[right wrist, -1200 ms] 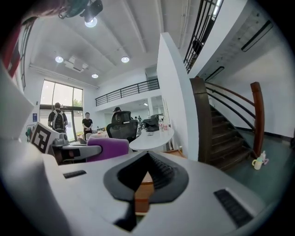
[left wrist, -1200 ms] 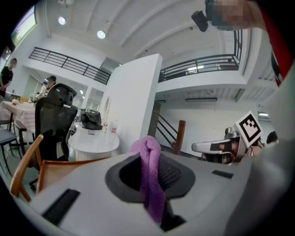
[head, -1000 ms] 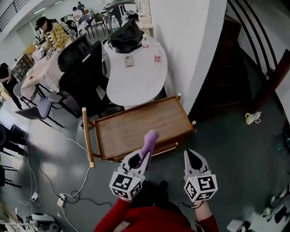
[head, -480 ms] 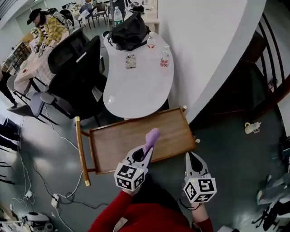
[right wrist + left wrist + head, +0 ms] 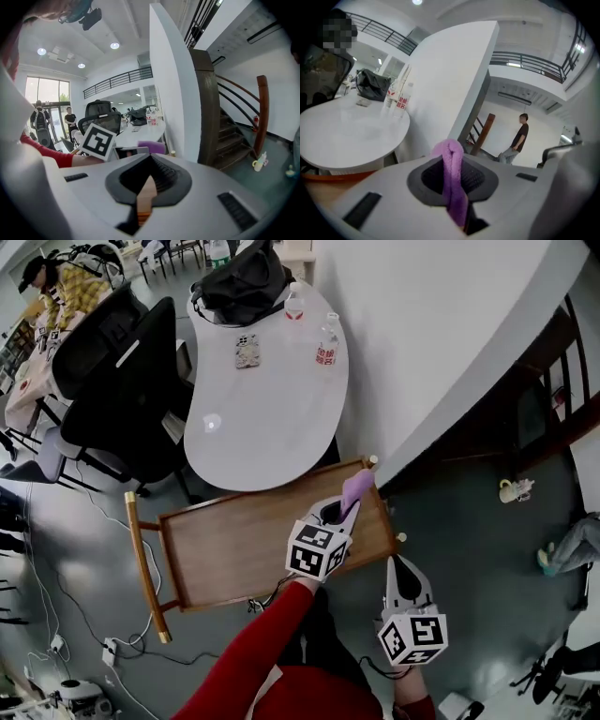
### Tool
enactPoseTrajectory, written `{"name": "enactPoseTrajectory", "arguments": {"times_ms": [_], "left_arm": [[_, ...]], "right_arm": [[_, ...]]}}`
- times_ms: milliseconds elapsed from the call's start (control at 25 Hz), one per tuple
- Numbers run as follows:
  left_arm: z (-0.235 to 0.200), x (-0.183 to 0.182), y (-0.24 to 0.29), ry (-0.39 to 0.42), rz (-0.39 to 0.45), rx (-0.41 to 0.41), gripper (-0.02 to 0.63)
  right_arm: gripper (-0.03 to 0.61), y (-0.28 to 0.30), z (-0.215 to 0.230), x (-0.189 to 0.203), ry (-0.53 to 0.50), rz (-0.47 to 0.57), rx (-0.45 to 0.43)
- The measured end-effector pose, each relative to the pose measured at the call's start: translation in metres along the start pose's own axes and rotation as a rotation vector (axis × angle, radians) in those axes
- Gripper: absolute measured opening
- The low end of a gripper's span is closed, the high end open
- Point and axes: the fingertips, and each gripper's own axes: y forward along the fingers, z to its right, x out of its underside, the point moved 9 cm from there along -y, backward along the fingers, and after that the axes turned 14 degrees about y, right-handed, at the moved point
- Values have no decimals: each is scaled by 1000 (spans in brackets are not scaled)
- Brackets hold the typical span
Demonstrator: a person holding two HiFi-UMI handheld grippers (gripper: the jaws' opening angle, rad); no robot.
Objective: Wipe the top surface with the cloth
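In the middle of the head view, the left hand-held gripper (image 5: 339, 514) is clenched on a purple cloth (image 5: 357, 487). Its own view shows the cloth (image 5: 452, 161) pinched in a fold between the jaws and sticking out past the tips. The cloth sits over the upper right corner of the wooden top (image 5: 234, 545). Whether it touches the wood is hard to tell from here. Lower right in the frame, the right hand-held gripper (image 5: 400, 568) is off the wooden top, over the floor. Its jaws are drawn together on nothing, with only a sliver of wood showing through the slit. A white tabletop (image 5: 267, 418) lies just above the wooden top, with a black chair (image 5: 112, 371) at upper left.
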Motion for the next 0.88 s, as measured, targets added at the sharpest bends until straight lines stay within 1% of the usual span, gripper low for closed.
{"name": "enactPoseTrajectory", "arguments": {"times_ms": [80, 160, 200, 320, 360, 440, 520, 640, 720, 880], "left_arm": [[-2, 1, 27, -39, -26, 21, 52], [-4, 6, 49, -88, -60, 18, 52], [-7, 10, 59, -125, -79, 9, 52], [-22, 25, 85, -260, -142, -47, 51], [-30, 30, 88, -290, -157, -76, 52], [-47, 38, 82, -319, -171, -135, 51], [-61, 52, 60, -332, -182, -193, 52], [-84, 80, 7, -351, -196, -305, 52], [-104, 102, -42, -382, -202, -410, 52], [-144, 142, -154, -427, -253, -667, 51]], "right_arm": [[3, 7, 4, 0, -4, -11, 5], [3, 12, 7, 1, -12, -24, 5], [3, 15, 9, 1, -19, -33, 5], [3, 22, 14, -3, -41, -64, -1], [3, 25, 16, -5, -46, -73, -7], [3, 31, 19, -7, -56, -93, -24], [3, 38, 21, -7, -66, -116, -50], [3, 50, 16, -8, -83, -146, -100], [3, 61, 7, -8, -100, -162, -143], [3, 83, -18, 0, -122, -199, -234]]}}
